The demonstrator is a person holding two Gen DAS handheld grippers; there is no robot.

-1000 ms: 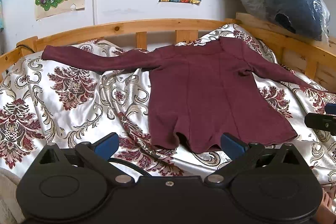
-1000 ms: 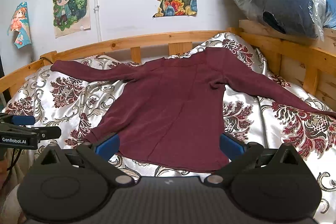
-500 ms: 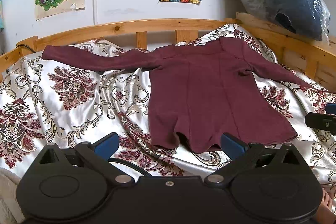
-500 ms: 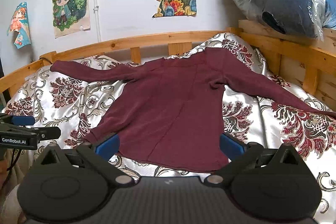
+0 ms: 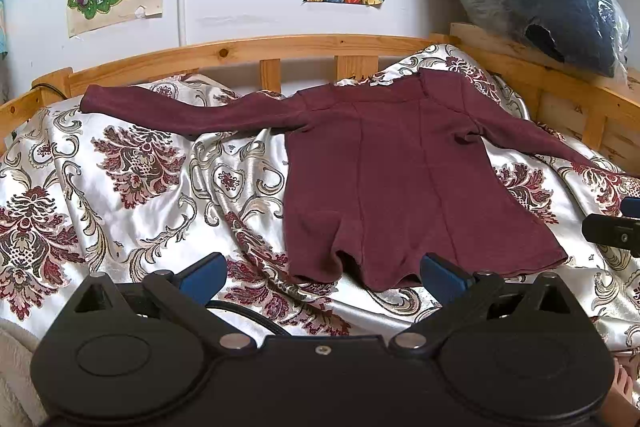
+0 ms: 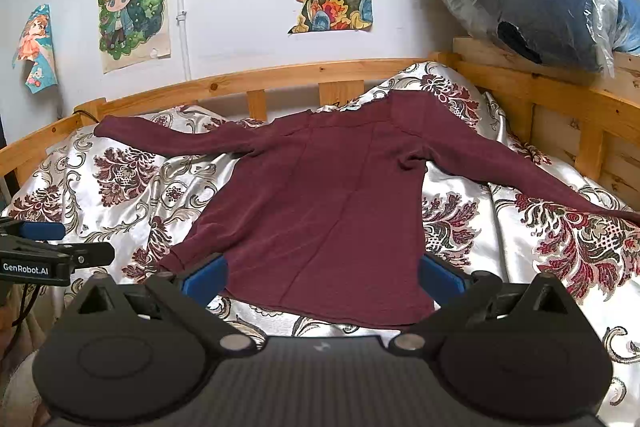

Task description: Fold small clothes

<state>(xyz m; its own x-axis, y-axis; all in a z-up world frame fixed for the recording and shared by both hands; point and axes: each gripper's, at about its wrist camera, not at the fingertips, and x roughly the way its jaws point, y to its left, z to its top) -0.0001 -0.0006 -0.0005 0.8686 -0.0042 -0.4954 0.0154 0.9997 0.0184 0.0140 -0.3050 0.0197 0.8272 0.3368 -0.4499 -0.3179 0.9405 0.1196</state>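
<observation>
Nothing has moved since a second ago: across both wrist views the maroon long-sleeved top (image 5: pixel 400 171) lies in the same place and both grippers sit at the same spots near its lower edge. The top is spread flat on the patterned satin bedspread (image 5: pixel 132 187), neckline toward the wooden bed rail (image 5: pixel 240 53) and hem toward the cameras, with one sleeve stretched out to the left along the rail and the other running off to the right. It shows no fold yet; only the hem is slightly rumpled, with a small lifted arch near its middle in the left wrist view.

The left gripper (image 5: pixel 322 273) has its blue pads spread wide and holds nothing; it hovers just short of the hem, toward the garment's left half. The right gripper (image 6: pixel 322 275) is likewise wide apart and empty, its two pads framing the hem without any visible contact with the cloth. Each gripper also shows at the edge of the other's view, so they sit side by side.

Judged from this stillness, the task stands at its very start: the top is laid out and ready, and the pause looks like a moment of lining up before a first grasp. A sleeve or a hem corner seems the likely first hold, though nothing commits to either.
</observation>
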